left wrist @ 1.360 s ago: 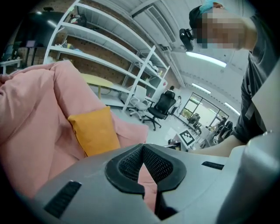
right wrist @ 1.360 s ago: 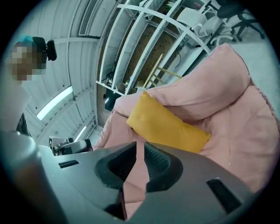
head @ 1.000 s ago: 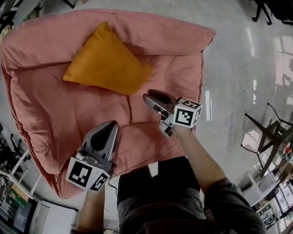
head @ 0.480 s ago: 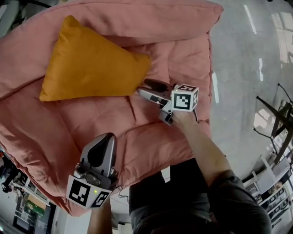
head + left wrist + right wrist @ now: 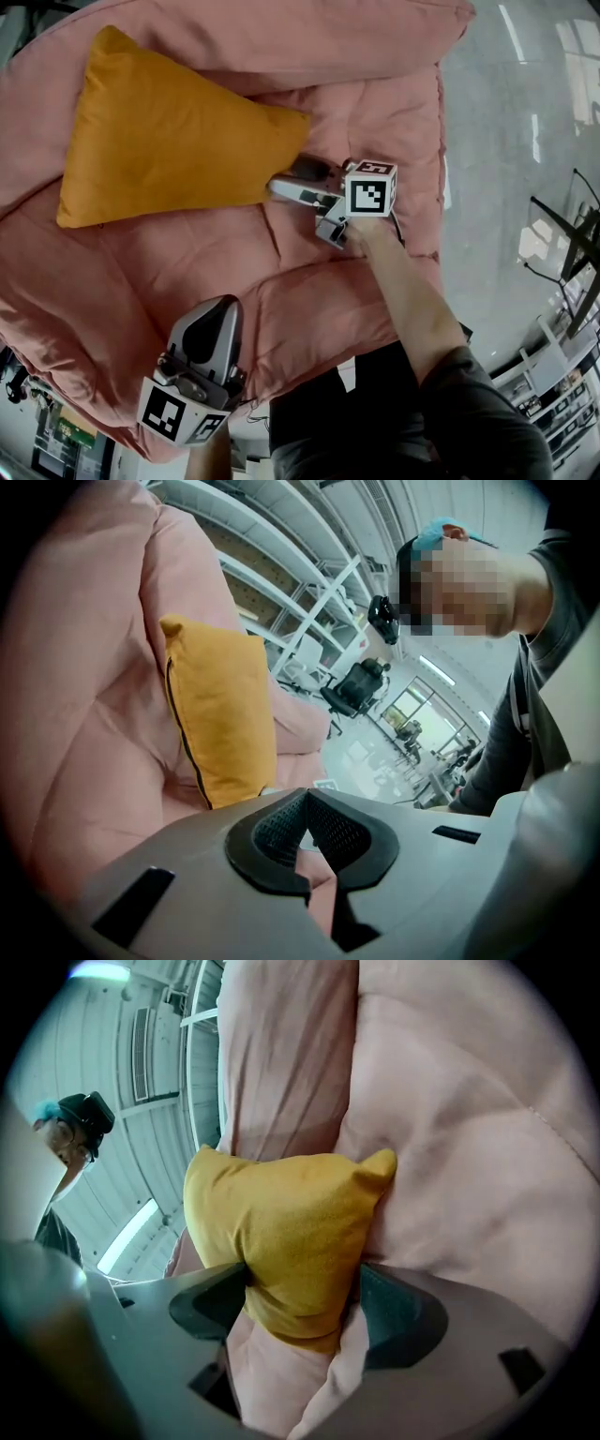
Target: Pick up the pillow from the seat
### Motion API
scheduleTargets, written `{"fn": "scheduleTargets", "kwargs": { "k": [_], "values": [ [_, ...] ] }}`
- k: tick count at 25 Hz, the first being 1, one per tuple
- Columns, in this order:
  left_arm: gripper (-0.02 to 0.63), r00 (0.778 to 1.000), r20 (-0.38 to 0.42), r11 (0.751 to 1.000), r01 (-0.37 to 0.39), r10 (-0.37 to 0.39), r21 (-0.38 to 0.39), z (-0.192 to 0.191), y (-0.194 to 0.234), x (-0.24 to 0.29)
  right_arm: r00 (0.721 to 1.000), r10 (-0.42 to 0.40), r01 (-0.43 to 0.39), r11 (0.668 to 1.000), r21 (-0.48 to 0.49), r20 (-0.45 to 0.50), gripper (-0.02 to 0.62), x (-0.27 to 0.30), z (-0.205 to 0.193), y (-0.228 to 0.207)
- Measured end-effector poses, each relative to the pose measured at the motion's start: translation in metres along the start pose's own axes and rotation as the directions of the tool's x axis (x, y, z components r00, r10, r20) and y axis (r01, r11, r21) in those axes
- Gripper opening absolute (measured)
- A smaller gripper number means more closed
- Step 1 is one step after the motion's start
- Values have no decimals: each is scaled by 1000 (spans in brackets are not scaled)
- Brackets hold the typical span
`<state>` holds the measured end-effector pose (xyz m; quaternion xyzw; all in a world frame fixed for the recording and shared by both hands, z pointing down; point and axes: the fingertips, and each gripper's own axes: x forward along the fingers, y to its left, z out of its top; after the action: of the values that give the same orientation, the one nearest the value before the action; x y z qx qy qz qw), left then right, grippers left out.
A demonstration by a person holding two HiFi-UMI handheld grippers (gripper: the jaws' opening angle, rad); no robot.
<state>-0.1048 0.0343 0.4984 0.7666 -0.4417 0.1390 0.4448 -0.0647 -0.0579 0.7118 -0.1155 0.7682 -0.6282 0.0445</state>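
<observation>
From above, in the head view, the orange pillow (image 5: 169, 131) lies on the pink seat (image 5: 309, 300) and leans up against its backrest. Its long axis runs from the upper left down to a corner that points straight at the right hand-held gripper (image 5: 284, 180). That gripper's tips are at this corner, while the left hand-held gripper (image 5: 217, 314) hangs well apart near the seat's front edge, so the right hand is plainly the nearer one. Seen in the left gripper view, the pillow (image 5: 220, 724) stands ahead and to the left, well beyond the tips. The left jaws meet at their tips with nothing between them. Seen in the right gripper view, the pillow's (image 5: 291, 1232) lower corner sits directly between the jaws, which have just been opening and stand wide. One pad looks to brush the orange fabric and the other rests by a fold of the seat (image 5: 469, 1147), but neither squeezes. By my judgement the grasp needs only a closing on this corner, perhaps after pushing slightly deeper to catch stuffing rather than seam.
</observation>
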Motion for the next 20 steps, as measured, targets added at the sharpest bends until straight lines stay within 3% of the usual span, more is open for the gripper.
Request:
{"fn": "scheduleTargets", "kwargs": {
  "k": [10, 15, 20],
  "values": [
    [11, 999, 13, 999, 44, -44, 22, -10, -19, -9, 981, 191, -192, 980, -59, -22, 325, 10, 10, 22],
    [11, 998, 33, 999, 47, -48, 20, -6, -1, -7, 988, 155, -156, 982, -112, -18, 191, 7, 16, 29],
    [11, 995, 80, 996, 60, -65, 68, 24, -10, -17, 995, 98, -96, 985, -140, 6, 143, -15, 17, 64]
  ]
}}
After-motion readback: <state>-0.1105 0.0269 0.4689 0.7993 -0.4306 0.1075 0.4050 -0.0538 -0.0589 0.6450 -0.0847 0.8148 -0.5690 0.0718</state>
